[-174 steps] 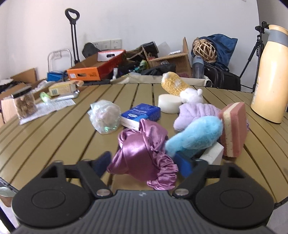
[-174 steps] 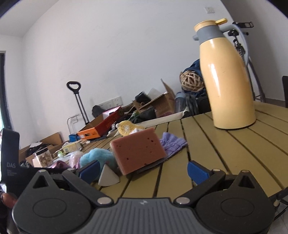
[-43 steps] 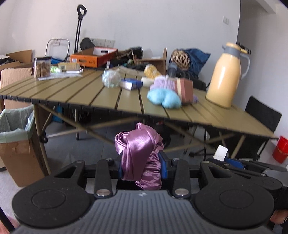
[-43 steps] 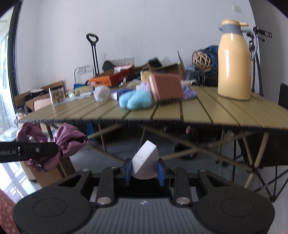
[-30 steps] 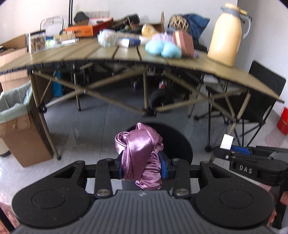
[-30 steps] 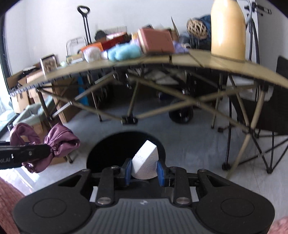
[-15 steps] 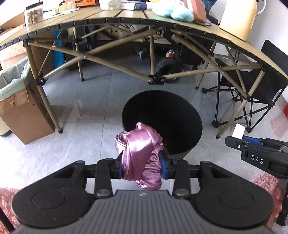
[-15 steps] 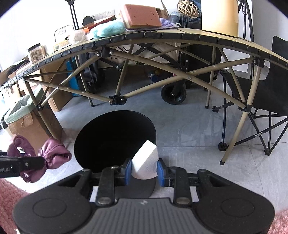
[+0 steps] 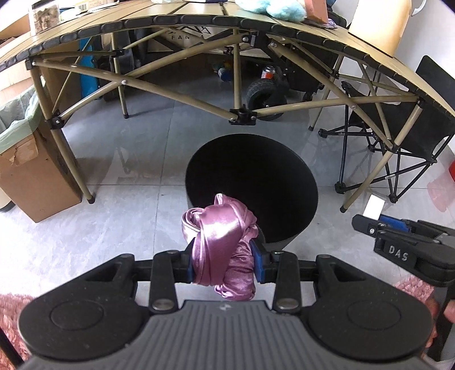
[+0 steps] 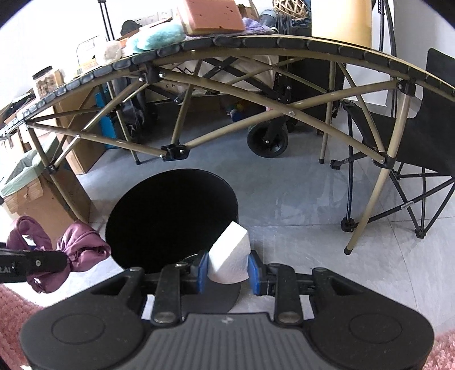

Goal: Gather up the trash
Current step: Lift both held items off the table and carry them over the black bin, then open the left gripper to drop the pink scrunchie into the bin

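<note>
The left gripper (image 9: 224, 266) is squeezing a purple satin scrunchie (image 9: 221, 242) and the right gripper (image 10: 227, 269) is squeezing a white foam wedge (image 10: 230, 256), both over the black trash bin (image 9: 284, 182).

A folding counter (image 9: 199, 20) spans the grey tiled floor (image 9: 142, 159). A black folding chair (image 9: 398, 119) stands at its right end. A lined cardboard box (image 9: 25, 159) sits at its left.

"DAS" on the right gripper (image 9: 381, 220) — "FAN" on a bag (image 9: 182, 35) under the table.
</note>
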The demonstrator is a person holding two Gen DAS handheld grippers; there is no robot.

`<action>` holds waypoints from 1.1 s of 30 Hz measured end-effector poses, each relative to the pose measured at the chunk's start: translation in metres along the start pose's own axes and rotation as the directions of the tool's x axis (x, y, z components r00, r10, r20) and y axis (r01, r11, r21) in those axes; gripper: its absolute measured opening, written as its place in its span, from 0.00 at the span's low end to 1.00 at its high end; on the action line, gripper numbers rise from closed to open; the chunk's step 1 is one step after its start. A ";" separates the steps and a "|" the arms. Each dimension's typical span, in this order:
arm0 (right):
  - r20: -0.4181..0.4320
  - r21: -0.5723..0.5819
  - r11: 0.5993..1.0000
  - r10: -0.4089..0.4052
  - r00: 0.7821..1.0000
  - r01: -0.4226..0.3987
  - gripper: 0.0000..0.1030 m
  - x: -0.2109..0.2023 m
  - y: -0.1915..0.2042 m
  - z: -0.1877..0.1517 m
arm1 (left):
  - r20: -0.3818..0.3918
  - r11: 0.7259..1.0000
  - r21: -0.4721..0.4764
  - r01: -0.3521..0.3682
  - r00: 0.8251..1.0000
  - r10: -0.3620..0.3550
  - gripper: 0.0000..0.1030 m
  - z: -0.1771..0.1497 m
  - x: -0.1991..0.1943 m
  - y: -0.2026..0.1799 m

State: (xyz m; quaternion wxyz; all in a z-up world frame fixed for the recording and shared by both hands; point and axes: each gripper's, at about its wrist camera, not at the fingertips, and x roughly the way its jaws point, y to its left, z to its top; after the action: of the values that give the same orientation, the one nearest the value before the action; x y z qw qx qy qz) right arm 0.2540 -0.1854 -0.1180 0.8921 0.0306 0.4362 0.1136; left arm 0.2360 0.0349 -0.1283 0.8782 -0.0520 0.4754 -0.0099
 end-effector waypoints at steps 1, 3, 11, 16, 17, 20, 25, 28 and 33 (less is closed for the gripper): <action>-0.002 0.005 1.000 -0.002 1.000 0.002 0.27 0.001 -0.001 0.000 | -0.001 1.000 0.001 0.002 1.000 -0.002 0.36 0.002 0.000 -0.002; -0.006 0.015 1.000 -0.008 1.000 0.008 0.28 0.003 -0.004 0.001 | -0.003 1.000 0.006 0.006 1.000 -0.006 0.36 0.007 0.002 -0.006; -0.024 0.056 0.998 -0.029 0.999 0.031 0.28 0.014 -0.019 0.002 | -0.029 1.000 0.021 0.023 0.999 -0.022 0.36 0.021 0.014 -0.024; -0.029 0.076 0.996 -0.036 0.999 0.038 0.27 0.018 -0.026 0.002 | -0.036 0.999 0.026 0.026 0.999 -0.026 0.36 0.032 0.022 -0.034; -0.030 0.080 0.996 -0.036 0.999 0.038 0.27 0.018 -0.027 0.003 | -0.037 0.999 0.023 0.031 0.999 -0.030 0.36 0.034 0.024 -0.036; -0.026 0.090 0.995 -0.043 0.999 0.045 0.27 0.020 -0.031 0.004 | -0.044 0.999 0.025 0.031 0.999 -0.030 0.36 0.040 0.030 -0.040; -0.025 0.103 0.993 -0.054 0.998 0.057 0.27 0.023 -0.035 0.005 | -0.054 0.999 0.020 0.026 0.998 -0.025 0.36 0.052 0.042 -0.049; -0.033 0.112 0.992 -0.061 0.998 0.065 0.27 0.026 -0.039 0.005 | -0.065 1.000 0.011 0.023 0.998 -0.022 0.36 0.060 0.049 -0.052; -0.044 0.116 0.990 -0.070 0.997 0.075 0.27 0.031 -0.042 0.005 | -0.095 1.000 -0.007 0.021 0.995 -0.021 0.36 0.069 0.067 -0.056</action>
State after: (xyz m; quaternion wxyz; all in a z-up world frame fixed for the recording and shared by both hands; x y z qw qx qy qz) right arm 0.2832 -0.2186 -0.1452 0.8833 0.0647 0.4609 0.0558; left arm 0.3322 -0.0195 -0.1405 0.8542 -0.0592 0.5161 -0.0201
